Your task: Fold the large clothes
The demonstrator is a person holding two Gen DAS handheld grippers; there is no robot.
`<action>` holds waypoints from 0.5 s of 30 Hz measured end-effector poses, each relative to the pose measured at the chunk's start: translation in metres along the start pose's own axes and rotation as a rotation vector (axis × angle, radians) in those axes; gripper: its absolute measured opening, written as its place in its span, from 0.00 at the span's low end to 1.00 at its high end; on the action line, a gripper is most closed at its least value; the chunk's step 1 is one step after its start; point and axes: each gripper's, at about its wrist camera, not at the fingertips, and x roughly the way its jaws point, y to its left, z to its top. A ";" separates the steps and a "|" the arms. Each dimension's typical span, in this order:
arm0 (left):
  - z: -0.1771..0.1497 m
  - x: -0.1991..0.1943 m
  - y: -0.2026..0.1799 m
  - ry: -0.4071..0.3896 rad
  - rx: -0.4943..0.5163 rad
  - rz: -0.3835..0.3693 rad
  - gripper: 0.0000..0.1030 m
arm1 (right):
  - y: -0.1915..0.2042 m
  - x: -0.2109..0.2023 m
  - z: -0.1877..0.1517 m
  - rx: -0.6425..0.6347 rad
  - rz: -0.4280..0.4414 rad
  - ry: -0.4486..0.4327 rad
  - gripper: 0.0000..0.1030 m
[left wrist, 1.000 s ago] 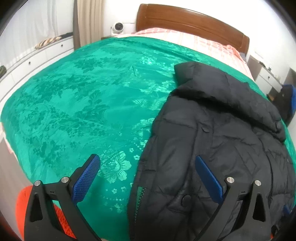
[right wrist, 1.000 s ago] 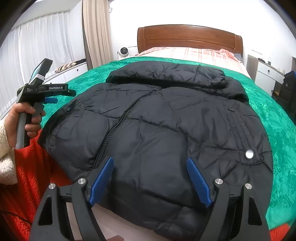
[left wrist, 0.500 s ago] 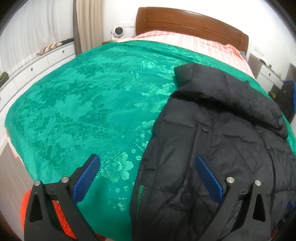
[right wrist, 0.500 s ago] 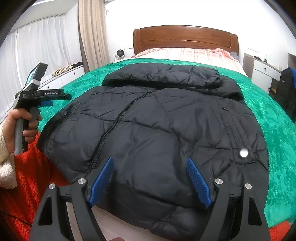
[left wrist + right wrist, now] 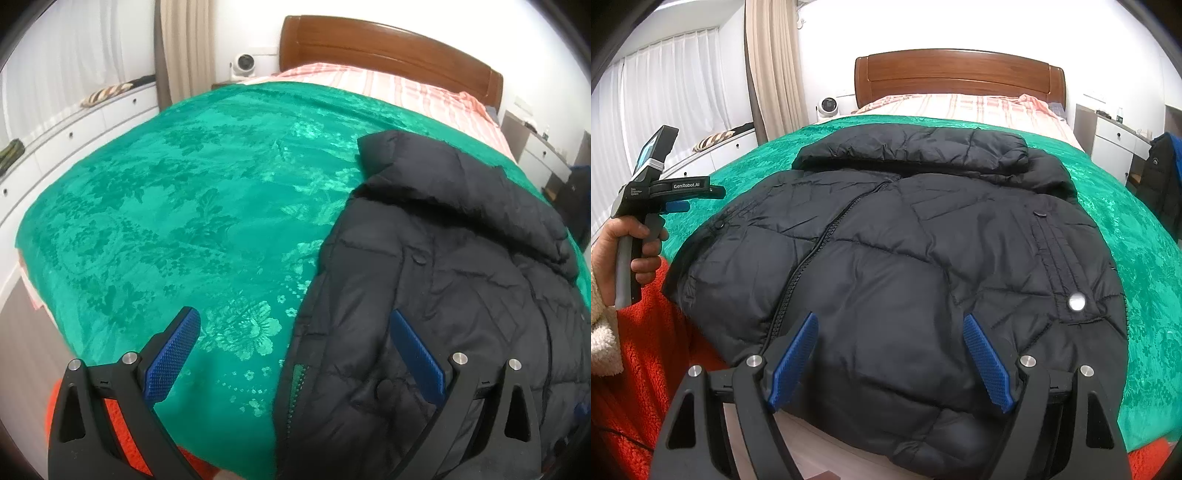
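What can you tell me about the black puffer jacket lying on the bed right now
The black puffer jacket is quilted, with a slightly shiny, wrinkled shell. It lies spread front-up on the green bedspread, collar or hood bunched toward the headboard, hem hanging over the near bed edge. Its zipper looks closed and runs diagonally; a silver snap shows near one side. Both open claws hover near it; neither grips it.

My tongs (image 5: 888, 360) are black with blue dimpled pads (image 5: 986, 363) and silver screws; my left tongs (image 5: 674, 192) read "GenRobot.AI", my bare hand (image 5: 624, 251) leaving a cream fleece sleeve (image 5: 600, 332)
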 end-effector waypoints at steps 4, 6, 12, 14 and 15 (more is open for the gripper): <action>-0.002 0.003 -0.001 0.011 0.002 0.006 0.99 | 0.000 0.000 0.000 0.001 0.002 0.003 0.78; -0.002 0.004 -0.001 0.013 0.005 0.009 0.99 | 0.000 0.000 0.000 0.001 0.001 0.003 0.78; -0.003 0.005 -0.002 0.018 0.008 0.012 0.99 | 0.000 0.002 0.000 0.000 0.003 0.009 0.78; -0.004 0.005 -0.002 0.019 0.009 0.014 0.99 | 0.001 0.002 -0.001 0.000 0.004 0.009 0.78; -0.004 0.006 -0.002 0.020 0.008 0.015 0.99 | 0.001 0.002 -0.001 -0.001 0.003 0.009 0.78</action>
